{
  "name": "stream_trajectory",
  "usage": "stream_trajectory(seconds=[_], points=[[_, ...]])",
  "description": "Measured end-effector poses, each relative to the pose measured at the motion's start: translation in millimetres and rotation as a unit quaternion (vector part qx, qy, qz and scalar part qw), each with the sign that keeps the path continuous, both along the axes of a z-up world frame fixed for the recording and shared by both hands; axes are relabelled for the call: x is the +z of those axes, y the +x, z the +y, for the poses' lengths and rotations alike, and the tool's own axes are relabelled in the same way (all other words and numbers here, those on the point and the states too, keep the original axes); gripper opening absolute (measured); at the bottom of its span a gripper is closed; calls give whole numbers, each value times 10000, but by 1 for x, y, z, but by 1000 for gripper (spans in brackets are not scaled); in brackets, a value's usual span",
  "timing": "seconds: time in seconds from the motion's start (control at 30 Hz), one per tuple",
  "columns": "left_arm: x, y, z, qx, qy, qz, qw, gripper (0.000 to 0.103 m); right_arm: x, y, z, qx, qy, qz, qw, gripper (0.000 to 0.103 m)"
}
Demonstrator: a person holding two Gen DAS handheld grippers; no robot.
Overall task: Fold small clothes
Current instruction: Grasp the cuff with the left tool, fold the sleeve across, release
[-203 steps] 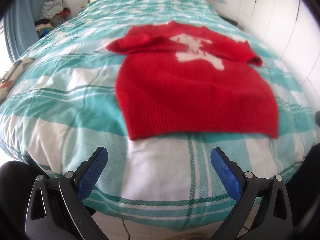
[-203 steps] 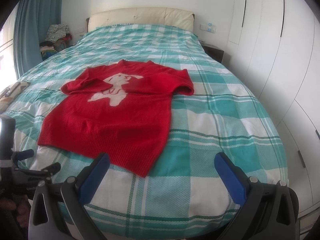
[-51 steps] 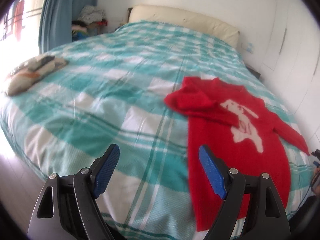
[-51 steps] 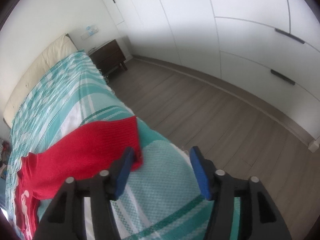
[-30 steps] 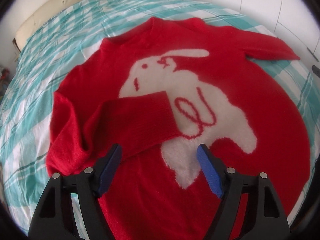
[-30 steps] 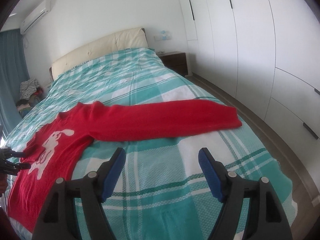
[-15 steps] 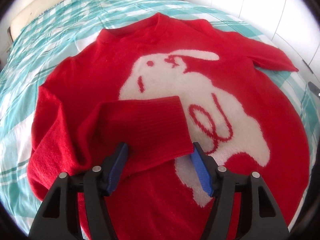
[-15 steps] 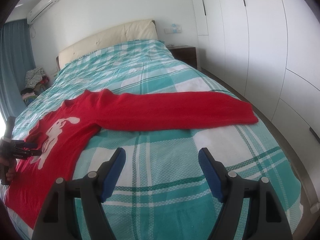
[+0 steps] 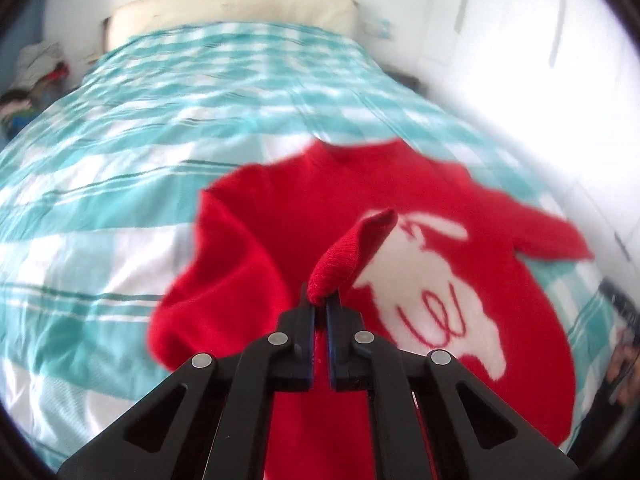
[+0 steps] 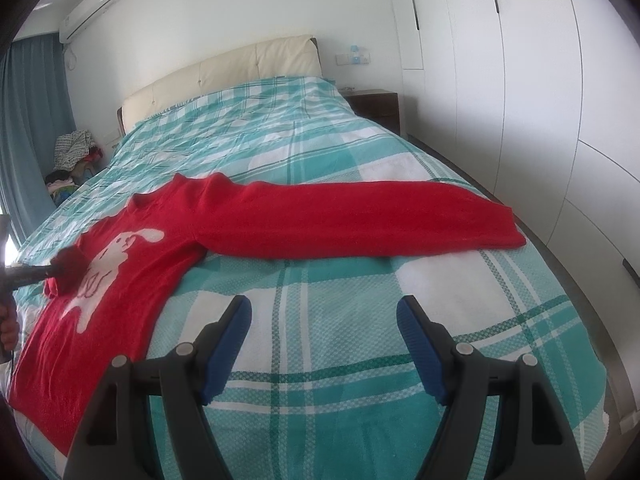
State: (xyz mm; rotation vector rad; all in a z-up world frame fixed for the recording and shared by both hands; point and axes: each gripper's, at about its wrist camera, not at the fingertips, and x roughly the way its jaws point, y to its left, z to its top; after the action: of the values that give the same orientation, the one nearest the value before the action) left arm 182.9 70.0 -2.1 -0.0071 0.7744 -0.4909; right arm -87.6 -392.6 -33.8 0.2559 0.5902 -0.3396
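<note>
1. The red sweater (image 10: 132, 264) lay face up on the bed (image 10: 340, 344), a white rabbit design (image 9: 432, 292) knitted on its chest and a red looped line stitched over the rabbit's body.
2. The left gripper (image 9: 319, 300) had its fingers clamped shut on the ribbed cuff (image 9: 352, 252) of 1 sleeve, which stood up from the fingertips over the sweater's chest.
3. The other sleeve (image 10: 360, 220) lay stretched flat across the bed, beyond the right gripper (image 10: 324, 316) and well apart from its fingers.
4. The right gripper's fingers stood wide apart with nothing between them, above bare checked bedcover.
5. The sweater's hem reached close to the near edge of the bed, left of the right fingers.
6. Much open bedcover lay beyond the sweater, up to the headboard (image 10: 224, 68).
7. White wardrobe doors (image 10: 540, 80) stood right of the bed, with a strip of floor between them.
</note>
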Motion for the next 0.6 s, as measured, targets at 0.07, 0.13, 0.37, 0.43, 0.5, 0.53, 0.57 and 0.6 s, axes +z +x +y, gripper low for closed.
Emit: stream_trajectory(seconds=[0.07, 0.13, 0.37, 0.43, 0.5, 0.53, 0.57, 0.6], points=[[14, 2, 53, 896, -413, -25, 9951, 3, 0, 0, -2, -3, 57, -27, 10000, 75], [20, 4, 104, 1716, -592, -96, 9833, 3, 0, 0, -3, 4, 101, -21, 9999, 75], [8, -10, 216, 3579, -378, -359, 9323, 3, 2, -1, 2, 36, 18, -27, 10000, 75], [0, -16, 234, 3843, -408, -342, 9217, 3, 1, 1, 3, 41, -22, 14, 10000, 75], [-9, -19, 250, 4051, -468, -261, 9127, 2, 1, 1, 5, 47, -78, 25, 10000, 75], [-14, -18, 256, 4154, -462, -226, 9082, 2, 1, 1, 7, 49, -117, 28, 9999, 75], [-19, -20, 261, 4230, -440, -190, 9049, 2, 1, 1, 8, 49, -155, 36, 9999, 75], [-24, -21, 264, 4296, -398, -136, 9021, 2, 2, 1, 8, 51, -187, 44, 9998, 75]])
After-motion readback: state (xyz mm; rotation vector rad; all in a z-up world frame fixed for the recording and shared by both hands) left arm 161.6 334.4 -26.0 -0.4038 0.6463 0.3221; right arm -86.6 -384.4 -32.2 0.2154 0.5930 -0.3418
